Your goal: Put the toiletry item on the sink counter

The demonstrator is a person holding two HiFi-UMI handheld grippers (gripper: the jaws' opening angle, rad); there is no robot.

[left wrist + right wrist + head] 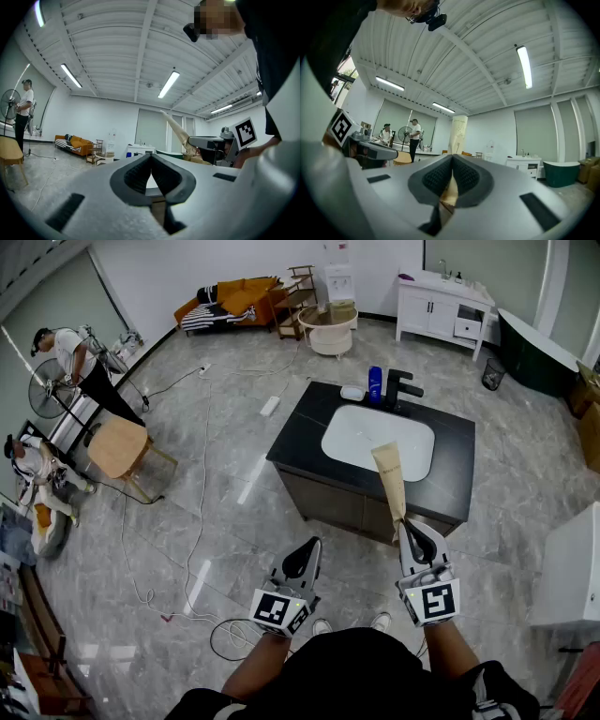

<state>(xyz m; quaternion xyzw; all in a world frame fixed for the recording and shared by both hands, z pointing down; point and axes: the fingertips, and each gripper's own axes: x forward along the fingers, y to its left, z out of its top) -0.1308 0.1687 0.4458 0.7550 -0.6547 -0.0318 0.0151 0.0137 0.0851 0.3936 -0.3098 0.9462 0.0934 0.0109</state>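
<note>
A tall tan toiletry tube [391,481] stands up out of my right gripper [411,532], whose jaws are shut on its lower end. The right gripper view shows the tube [458,134] rising past the closed pads. The left gripper view catches the same tube [177,129] off to the right. My left gripper [307,559] hangs lower left with its jaws closed together and nothing between them. Ahead is the black sink counter [455,460] with a white basin [361,436], a black faucet [398,388], a blue bottle [375,384] and a white soap dish [352,392].
Cables [202,549] trail over the grey tile floor at the left. A wooden chair [122,450] and two people [70,357] are at the left. An orange sofa [230,298], a white vanity [441,307] and a dark bathtub [534,351] line the far side.
</note>
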